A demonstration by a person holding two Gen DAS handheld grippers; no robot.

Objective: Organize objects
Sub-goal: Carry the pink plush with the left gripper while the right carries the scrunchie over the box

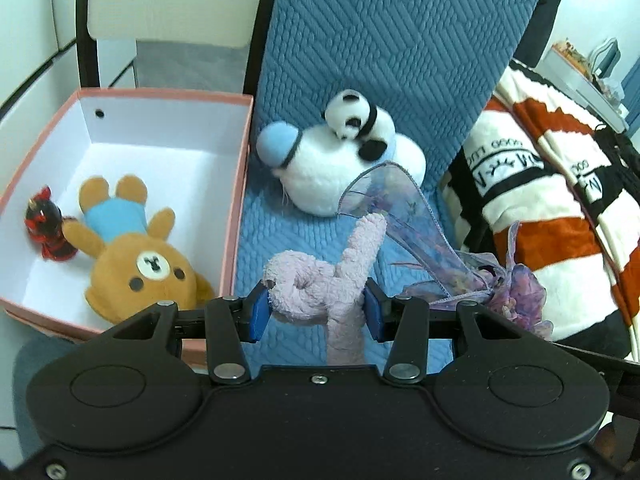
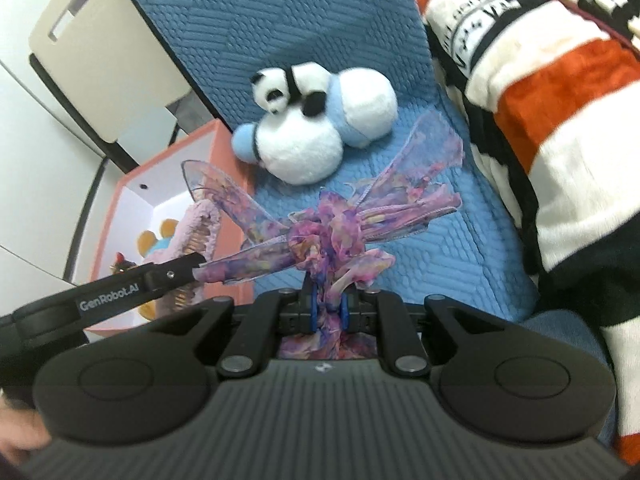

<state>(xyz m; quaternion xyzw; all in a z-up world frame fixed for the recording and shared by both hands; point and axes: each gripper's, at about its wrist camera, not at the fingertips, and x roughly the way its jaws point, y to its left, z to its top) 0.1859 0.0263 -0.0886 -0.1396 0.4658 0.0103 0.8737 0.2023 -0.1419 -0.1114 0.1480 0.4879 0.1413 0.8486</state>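
My left gripper [image 1: 316, 312] is shut on a pink fuzzy plush [image 1: 316, 284], held above the blue quilted seat [image 1: 280, 220]; the plush also shows in the right wrist view [image 2: 196, 224]. My right gripper [image 2: 329, 310] is shut on a purple sheer ribbon bow [image 2: 332, 232], which trails to the right of the plush in the left wrist view [image 1: 424, 240]. A pink box [image 1: 236, 200] at the left holds a brown bear [image 1: 136, 252] and a red and black figure [image 1: 44, 228]. A panda [image 1: 356, 118] lies on a white and blue plush [image 1: 320, 168].
A red, white and black striped blanket [image 1: 540, 200] lies on the right of the seat. The blue quilted backrest [image 1: 400, 40] rises behind the toys. A white cabinet [image 2: 40, 80] stands at the left.
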